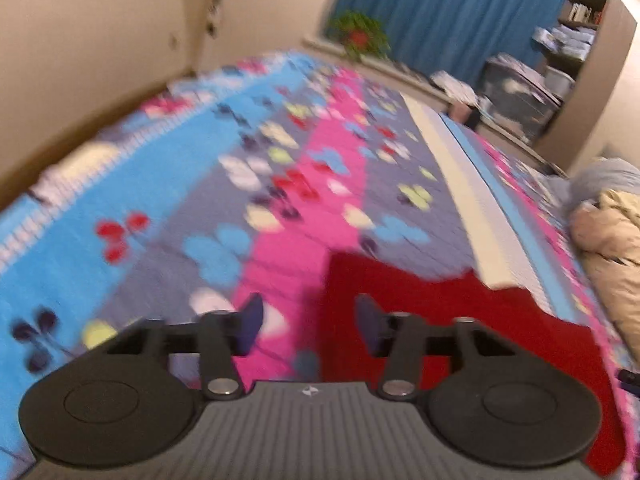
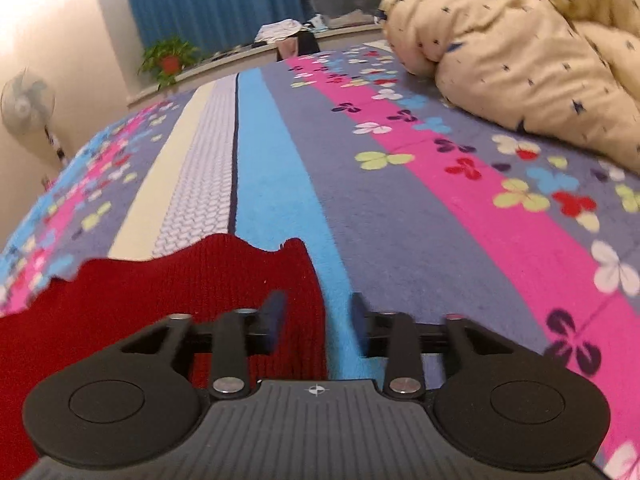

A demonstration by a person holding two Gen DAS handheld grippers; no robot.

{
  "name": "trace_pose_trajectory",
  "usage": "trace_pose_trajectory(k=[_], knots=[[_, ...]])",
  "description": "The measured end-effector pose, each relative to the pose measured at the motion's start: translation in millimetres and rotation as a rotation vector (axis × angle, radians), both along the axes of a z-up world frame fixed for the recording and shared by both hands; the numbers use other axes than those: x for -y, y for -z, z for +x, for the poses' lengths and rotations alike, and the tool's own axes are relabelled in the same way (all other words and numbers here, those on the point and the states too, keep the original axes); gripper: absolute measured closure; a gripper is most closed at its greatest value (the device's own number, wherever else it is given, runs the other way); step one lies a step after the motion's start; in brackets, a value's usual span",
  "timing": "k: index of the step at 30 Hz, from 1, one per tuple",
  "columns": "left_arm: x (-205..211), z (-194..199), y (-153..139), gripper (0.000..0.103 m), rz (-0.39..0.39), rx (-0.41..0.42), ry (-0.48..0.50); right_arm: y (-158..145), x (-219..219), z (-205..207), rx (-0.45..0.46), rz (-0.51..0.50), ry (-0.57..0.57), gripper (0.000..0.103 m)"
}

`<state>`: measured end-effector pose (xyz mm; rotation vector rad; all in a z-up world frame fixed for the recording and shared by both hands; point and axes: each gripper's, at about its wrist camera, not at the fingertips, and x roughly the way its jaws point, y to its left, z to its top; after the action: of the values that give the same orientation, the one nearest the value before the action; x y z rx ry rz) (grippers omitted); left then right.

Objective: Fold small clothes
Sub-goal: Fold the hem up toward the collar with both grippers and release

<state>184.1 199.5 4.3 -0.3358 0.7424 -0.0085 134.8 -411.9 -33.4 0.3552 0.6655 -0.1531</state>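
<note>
A dark red knitted garment (image 1: pixel 460 312) lies flat on a flowered bedspread (image 1: pixel 200 184). In the left wrist view it fills the lower right, and my left gripper (image 1: pixel 308 326) is open above its left edge, holding nothing. In the right wrist view the red garment (image 2: pixel 160 296) fills the lower left, with a wavy far edge. My right gripper (image 2: pixel 318 320) is open over its right edge, one finger above the red knit and the other above the blue stripe. The left wrist view is blurred.
A cream quilt (image 2: pixel 520 52) is heaped at the right of the bed, also seen in the left wrist view (image 1: pixel 612 240). A wall runs along the far left. A potted plant (image 2: pixel 170 60), a fan (image 2: pixel 26 106) and blue curtains (image 1: pixel 448 12) stand beyond the bed.
</note>
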Motion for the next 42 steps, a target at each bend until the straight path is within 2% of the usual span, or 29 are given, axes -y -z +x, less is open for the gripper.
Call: trace_pose_trajectory(k=[3, 7, 8, 11, 14, 19, 21, 24, 25, 27, 30, 33, 35, 38, 40, 42], knots=[[9.0, -2.8, 7.1, 0.045, 0.014, -0.059, 0.060, 2.4, -1.9, -17.0, -0.036, 0.064, -0.035, 0.052], [15.4, -15.4, 15.2, 0.044, 0.031, -0.152, 0.100, 1.9, -10.8, -38.8, -0.107, 0.071, -0.081, 0.041], [13.3, -21.2, 17.8, 0.044, 0.022, -0.176, 0.104, 4.0, -13.8, -43.1, -0.136, 0.074, -0.103, 0.038], [7.6, -35.2, 26.5, 0.043, -0.031, -0.267, 0.113, 18.2, -20.3, -53.9, -0.247, 0.096, -0.147, 0.037], [0.8, -53.7, 35.7, 0.043, -0.104, -0.342, 0.099, 24.5, -23.6, -65.6, -0.279, 0.121, -0.143, 0.036], [-3.5, -80.8, 30.8, 0.043, -0.148, -0.327, 0.077, 23.8, -24.5, -82.9, -0.268, 0.162, -0.118, 0.041], [-0.7, -90.2, 29.9, 0.043, -0.160, -0.321, 0.088, 21.1, -25.4, -87.3, -0.252, 0.168, -0.125, 0.050], [5.6, -96.2, 27.9, 0.044, -0.148, -0.311, 0.119, 14.5, -32.1, -92.0, -0.227, 0.103, -0.147, 0.067], [7.6, -96.5, 27.8, 0.059, -0.127, -0.306, 0.125, 12.9, -33.4, -93.0, -0.215, 0.085, -0.153, 0.076], [11.1, -97.4, 26.7, 0.077, -0.076, -0.290, 0.126, 7.1, -32.5, -96.6, -0.178, 0.087, -0.150, 0.084], [8.6, -109.6, 8.6, 0.083, -0.077, -0.211, 0.135, -13.3, -23.9, -112.5, -0.068, 0.126, -0.124, 0.088], [-1.5, -133.0, -14.5, 0.083, -0.136, -0.119, 0.123, -33.7, -19.3, -135.6, 0.027, 0.155, -0.121, 0.088], [-5.2, -144.6, -15.4, 0.083, -0.133, -0.119, 0.109, -34.3, -18.9, -143.4, 0.008, 0.140, -0.109, 0.088], [-2.8, -139.0, 3.5, 0.082, -0.097, -0.234, 0.096, -6.7, -18.6, -134.1, -0.157, 0.144, -0.100, 0.088], [7.0, -131.7, 14.6, 0.077, -0.019, -0.299, 0.106, 10.6, -21.3, -123.9, -0.244, 0.124, -0.101, 0.086], [16.1, -132.3, 11.4, 0.070, 0.078, -0.270, 0.100, 9.5, -26.7, -121.0, -0.250, 0.057, -0.094, 0.081]])
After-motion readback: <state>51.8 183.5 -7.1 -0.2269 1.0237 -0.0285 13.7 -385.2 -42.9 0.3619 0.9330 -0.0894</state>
